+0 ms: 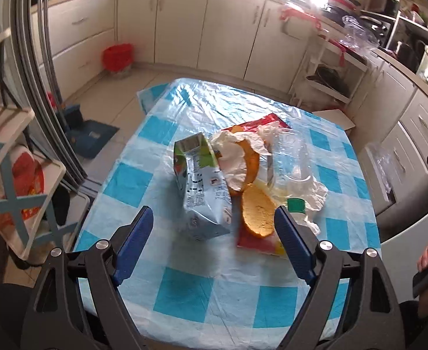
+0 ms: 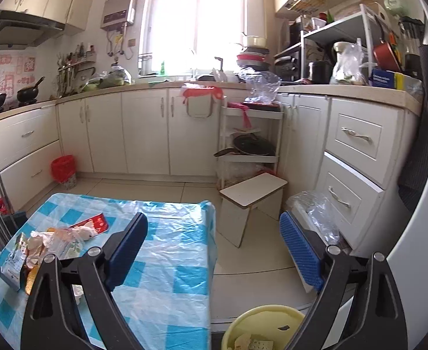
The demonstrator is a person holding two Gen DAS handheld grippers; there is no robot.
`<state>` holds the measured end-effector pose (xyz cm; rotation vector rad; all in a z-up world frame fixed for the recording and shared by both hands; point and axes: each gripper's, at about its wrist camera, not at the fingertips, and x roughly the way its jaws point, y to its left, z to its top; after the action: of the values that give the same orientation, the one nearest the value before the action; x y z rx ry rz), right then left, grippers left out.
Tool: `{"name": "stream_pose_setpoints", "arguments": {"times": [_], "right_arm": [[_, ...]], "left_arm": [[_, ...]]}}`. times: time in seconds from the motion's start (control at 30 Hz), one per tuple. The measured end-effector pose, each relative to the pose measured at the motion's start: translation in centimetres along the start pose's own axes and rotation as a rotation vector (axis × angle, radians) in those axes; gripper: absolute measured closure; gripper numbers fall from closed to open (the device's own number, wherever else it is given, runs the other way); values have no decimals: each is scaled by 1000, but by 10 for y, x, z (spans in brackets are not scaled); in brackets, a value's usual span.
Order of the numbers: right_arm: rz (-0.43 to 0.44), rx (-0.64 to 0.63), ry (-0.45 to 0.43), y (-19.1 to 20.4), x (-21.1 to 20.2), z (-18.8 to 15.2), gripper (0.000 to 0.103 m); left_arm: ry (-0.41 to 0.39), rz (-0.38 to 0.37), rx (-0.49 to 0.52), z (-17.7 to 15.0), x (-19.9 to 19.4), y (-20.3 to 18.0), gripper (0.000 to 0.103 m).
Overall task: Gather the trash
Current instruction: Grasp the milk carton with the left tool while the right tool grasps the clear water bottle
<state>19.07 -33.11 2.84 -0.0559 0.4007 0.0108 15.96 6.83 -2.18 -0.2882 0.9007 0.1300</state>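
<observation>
A heap of trash lies on the blue-checked table (image 1: 184, 291): a crushed blue and green carton (image 1: 200, 192), orange peels (image 1: 257, 213), crumpled white tissue (image 1: 234, 157), a clear plastic bag (image 1: 292, 157), a small green-capped bottle (image 1: 297, 207) and a red wrapper (image 1: 260, 242). My left gripper (image 1: 214, 224) is open, empty, just in front of the carton and peel. My right gripper (image 2: 214, 233) is open, empty, over the table's right edge; the heap (image 2: 39, 248) lies to its left. A yellow bin (image 2: 260, 329) with scraps stands on the floor below.
White kitchen cabinets (image 2: 144, 131) run along the far wall. A small white stool (image 2: 251, 198) and a white trolley (image 2: 251, 145) stand right of the table. A red-lined bin (image 2: 63, 170) sits in the far left corner. A shelf rack (image 1: 18, 175) stands left.
</observation>
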Motion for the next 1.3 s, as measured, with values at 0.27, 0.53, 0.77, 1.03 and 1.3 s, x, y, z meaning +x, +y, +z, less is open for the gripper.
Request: {"name": "stream_pose_setpoints", "arguments": {"times": [0.27,0.53,0.77,1.03,1.3], "right_arm": [[162,-62,96,67,24,-8,14],[190,-86,164,95,38,-23,14],[260,8,257,110,57,-26,14],[317,-76,315,165,68,-38,11],[324,-188,356,208,81,-60,11]], "left_arm": [[105,55,0,9,61,-5,21],[140,64,-45,9,89,9,21],[156,55,-107,9,97,21,21],[149,75,-112,6,97,30,25],[162,69,-123,5,97,39,33]]}}
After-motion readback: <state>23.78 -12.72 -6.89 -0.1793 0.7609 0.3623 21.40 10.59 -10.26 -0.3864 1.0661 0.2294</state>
